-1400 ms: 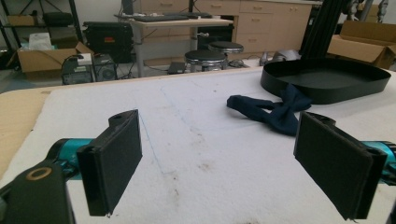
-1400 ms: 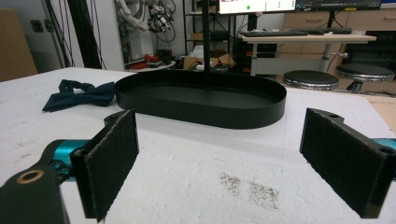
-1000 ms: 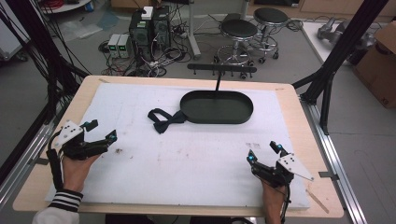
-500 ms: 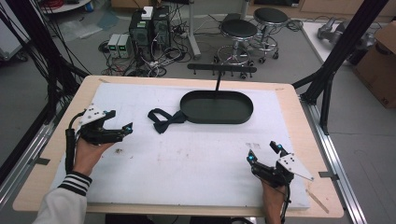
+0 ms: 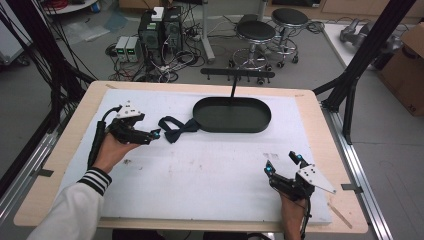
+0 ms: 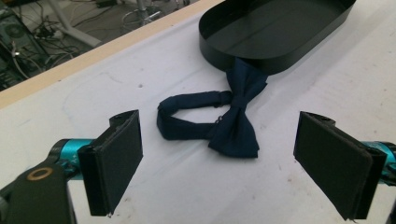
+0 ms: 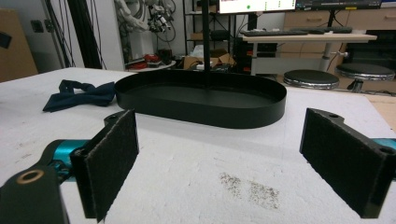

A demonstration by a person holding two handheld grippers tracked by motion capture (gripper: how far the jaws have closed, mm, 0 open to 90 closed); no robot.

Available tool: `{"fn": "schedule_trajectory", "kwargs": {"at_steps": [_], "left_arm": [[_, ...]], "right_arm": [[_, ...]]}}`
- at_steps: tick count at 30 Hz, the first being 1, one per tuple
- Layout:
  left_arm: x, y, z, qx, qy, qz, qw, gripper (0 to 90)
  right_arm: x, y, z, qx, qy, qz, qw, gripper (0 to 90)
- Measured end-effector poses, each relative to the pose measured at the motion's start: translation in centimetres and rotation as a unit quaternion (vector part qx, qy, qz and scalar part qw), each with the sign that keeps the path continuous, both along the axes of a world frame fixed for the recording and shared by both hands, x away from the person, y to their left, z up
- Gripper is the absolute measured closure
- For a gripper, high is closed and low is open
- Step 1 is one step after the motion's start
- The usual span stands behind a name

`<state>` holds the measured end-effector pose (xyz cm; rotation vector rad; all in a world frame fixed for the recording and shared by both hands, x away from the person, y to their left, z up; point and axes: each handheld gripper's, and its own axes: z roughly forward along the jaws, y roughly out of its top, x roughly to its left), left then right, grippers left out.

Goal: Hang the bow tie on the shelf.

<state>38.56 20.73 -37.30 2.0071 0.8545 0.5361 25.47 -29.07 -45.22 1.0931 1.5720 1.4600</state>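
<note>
White padded sheeting covers the wooden table point(image 5: 60, 165), with computer boxes, cables and two round stools on the floor beyond its far edge.

Item in hand: a navy blue fabric bow tie with a looped neck strap point(image 5: 176, 128). It lies flat on the sheet, one wing touching the near-left wall of the black oval metal tray point(image 5: 232, 115); nothing is seen inside the tray.

Left gripper point(image 5: 152, 135): jaws spread wide, gripping nothing, hovering just beside the bow tie's strap end. In the left gripper view the bow tie point(image 6: 219, 122) sits between the pads but farther ahead, untouched.

Right gripper point(image 5: 283, 163): jaws wide apart, empty, low over the near-right sheet, well apart from tie and tray point(image 7: 201, 101).

Progress, as judged: approach only. Grasp, lift and any placing remain.

Obstructions: the tray wall abuts the tie, leaving little room on that side; a thin black post rises behind the tray.
</note>
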Motion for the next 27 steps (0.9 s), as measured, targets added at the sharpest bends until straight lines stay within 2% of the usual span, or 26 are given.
{"fn": "schedule_trajectory", "kwargs": {"at_steps": [4,7,10,11,13,15,21,23,27], "left_arm": [[1.2,-1.2,-0.3,0.021,0.023,-0.013,0.9994,15.9],[2.1,-2.1,-0.4,0.018,0.041,-0.011,0.9990,16.7],[2.9,-3.4,-0.6,0.039,0.054,-0.016,0.9977,16.8],[2.9,-3.4,-0.6,0.039,0.054,-0.016,0.9977,16.8],[3.5,-5.0,-0.9,0.067,0.056,-0.029,0.9957,16.8],[4.0,-5.8,-1.1,0.072,0.063,-0.031,0.9949,16.8],[4.8,-7.0,-1.4,0.085,0.075,-0.028,0.9932,17.5],[4.9,-7.1,-1.5,0.084,0.078,-0.027,0.9930,18.5],[5.2,-7.0,-1.9,0.095,0.091,-0.025,0.9910,19.7]], "right_arm": [[0.0,0.0,0.0,0.001,0.000,0.000,1.0000,10.7],[0.0,0.0,0.0,0.000,0.000,0.000,1.0000,10.7],[0.0,0.0,0.0,0.001,0.001,0.000,1.0000,10.7],[0.0,0.0,0.0,0.001,0.001,0.000,1.0000,10.7],[0.0,0.0,0.0,0.001,0.000,0.000,1.0000,10.7],[0.0,0.0,0.0,0.002,0.001,0.000,1.0000,10.7],[0.0,0.0,0.0,0.006,0.003,0.001,1.0000,10.7],[0.0,-0.1,0.0,0.007,0.003,0.001,1.0000,10.7],[0.0,-0.1,0.0,0.006,0.003,0.001,1.0000,10.7]]}}
